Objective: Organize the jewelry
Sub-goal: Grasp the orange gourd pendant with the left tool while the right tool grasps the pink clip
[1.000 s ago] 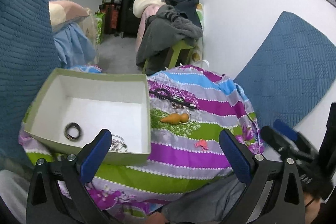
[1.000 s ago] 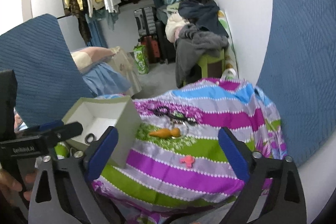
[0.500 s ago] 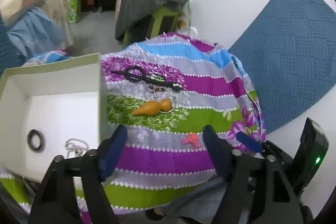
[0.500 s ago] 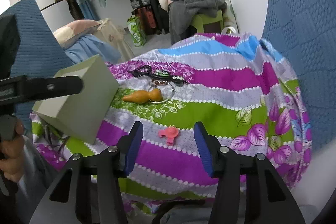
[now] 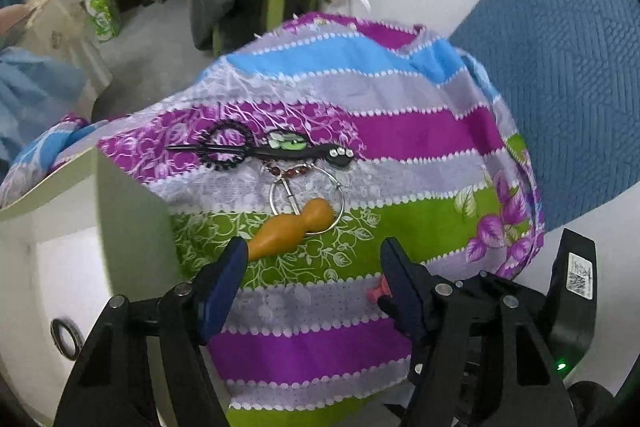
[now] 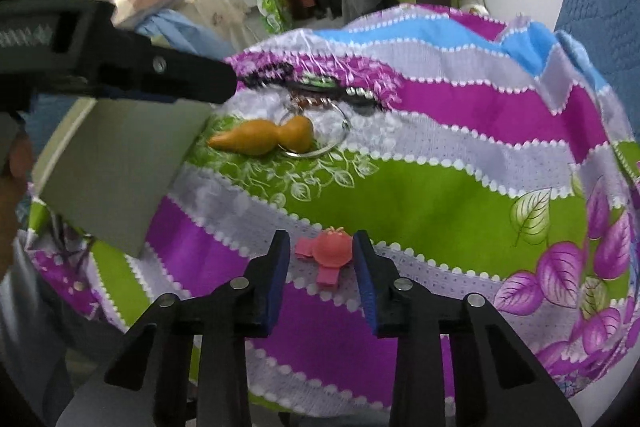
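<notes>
A pale green box (image 5: pixel 132 227) with a white inside stands at the left edge of the striped floral cloth (image 5: pixel 400 131); the left wrist view looks into it and shows a dark ring-shaped band (image 5: pixel 66 339) lying on its floor near the front, the rest of the floor cut off by the frame and by the gripper's arm. The right wrist view shows only the box's outer wall (image 6: pixel 120 167), nothing of its contents. The left gripper (image 5: pixel 314 267) hangs over the cloth's green stripe with its jaws closing and nothing between them; its left blue finger (image 5: pixel 224 287) sits just in front of the narrow end of an orange gourd-shaped piece (image 5: pixel 296 223), whether touching I cannot tell. The gourd lies over a silver hoop (image 5: pixel 308 195) with dark red beads, and beyond that a black hair stick with a ring and a green ornament (image 5: pixel 260 147) lies toward the far edge. The right gripper (image 6: pixel 320 259) has its jaws closing around a small pink hair clip (image 6: pixel 332 253) near the cloth's front edge; the right pad looks to be at the clip's rim, the left pad stands apart from it, so no grip shows. From the left wrist only a pink tip (image 5: pixel 378 293) of that clip peeks past the right finger. In the right wrist view the far items are blurred, partly hidden by the left gripper's black arm (image 6: pixel 132 67).
</notes>
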`<action>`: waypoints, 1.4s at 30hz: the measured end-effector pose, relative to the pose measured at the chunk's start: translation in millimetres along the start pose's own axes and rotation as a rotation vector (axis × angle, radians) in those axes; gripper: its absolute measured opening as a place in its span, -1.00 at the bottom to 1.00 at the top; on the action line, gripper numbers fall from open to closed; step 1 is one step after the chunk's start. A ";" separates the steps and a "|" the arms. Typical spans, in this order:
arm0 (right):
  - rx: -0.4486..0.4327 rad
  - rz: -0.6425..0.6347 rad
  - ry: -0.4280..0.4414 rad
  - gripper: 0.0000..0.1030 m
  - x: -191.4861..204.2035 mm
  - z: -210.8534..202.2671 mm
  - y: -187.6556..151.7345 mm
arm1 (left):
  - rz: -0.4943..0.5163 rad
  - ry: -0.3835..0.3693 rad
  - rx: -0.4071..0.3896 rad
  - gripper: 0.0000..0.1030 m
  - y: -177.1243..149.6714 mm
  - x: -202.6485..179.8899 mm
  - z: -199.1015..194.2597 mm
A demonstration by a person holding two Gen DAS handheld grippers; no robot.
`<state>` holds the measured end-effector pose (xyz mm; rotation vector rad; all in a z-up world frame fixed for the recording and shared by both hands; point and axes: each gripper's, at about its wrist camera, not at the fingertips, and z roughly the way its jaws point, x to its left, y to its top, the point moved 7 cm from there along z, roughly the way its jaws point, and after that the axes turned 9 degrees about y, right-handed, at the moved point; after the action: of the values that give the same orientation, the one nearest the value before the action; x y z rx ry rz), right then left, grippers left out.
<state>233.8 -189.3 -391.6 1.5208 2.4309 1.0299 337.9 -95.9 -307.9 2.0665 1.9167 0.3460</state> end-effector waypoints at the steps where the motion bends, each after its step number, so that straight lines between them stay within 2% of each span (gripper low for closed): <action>1: 0.007 0.002 -0.001 -0.49 -1.6 2.1 -1.3 | 0.021 0.020 0.012 0.32 0.6 -1.3 5.5; 3: 0.002 0.007 0.002 -0.50 -4.3 1.8 -1.7 | 0.040 0.037 0.032 0.20 0.8 -2.6 13.6; 6: -0.004 0.013 0.006 -0.58 -6.0 2.5 0.2 | 0.049 0.053 0.064 0.20 1.1 -2.6 25.2; 12: -0.008 0.019 0.018 -0.58 -6.6 1.7 3.2 | 0.111 0.121 0.115 0.20 0.2 -2.4 46.4; 17: -0.041 0.047 0.010 -0.58 -14.2 -6.4 6.6 | 0.190 0.201 0.123 0.20 2.2 -5.6 58.2; 25: -0.051 0.071 -0.002 -0.58 -19.3 -10.2 7.7 | 0.233 0.273 0.149 0.20 6.0 -8.2 77.3; 27: -0.055 0.072 -0.006 -0.58 -20.5 -11.3 7.8 | 0.238 0.275 0.159 -0.02 5.2 -8.5 82.7; 29: -0.058 0.077 -0.009 -0.58 -22.0 -12.2 7.6 | 0.247 0.275 0.157 -0.09 4.6 -10.6 84.7; 32: -0.062 0.088 -0.009 -0.58 -24.2 -13.2 7.7 | 0.237 0.264 0.147 -0.33 3.6 -14.1 84.3; 35: -0.063 0.091 -0.010 -0.58 -24.6 -13.5 7.5 | 0.227 0.249 0.123 -0.34 3.6 -16.9 81.0; 42: -0.066 0.093 -0.018 -0.58 -25.0 -14.9 6.9 | 0.094 0.165 0.058 -0.35 -7.3 -15.5 57.1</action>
<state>245.4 -215.3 -382.6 1.6278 2.3098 1.0963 351.3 -114.1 -363.2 2.2337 1.9461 0.5032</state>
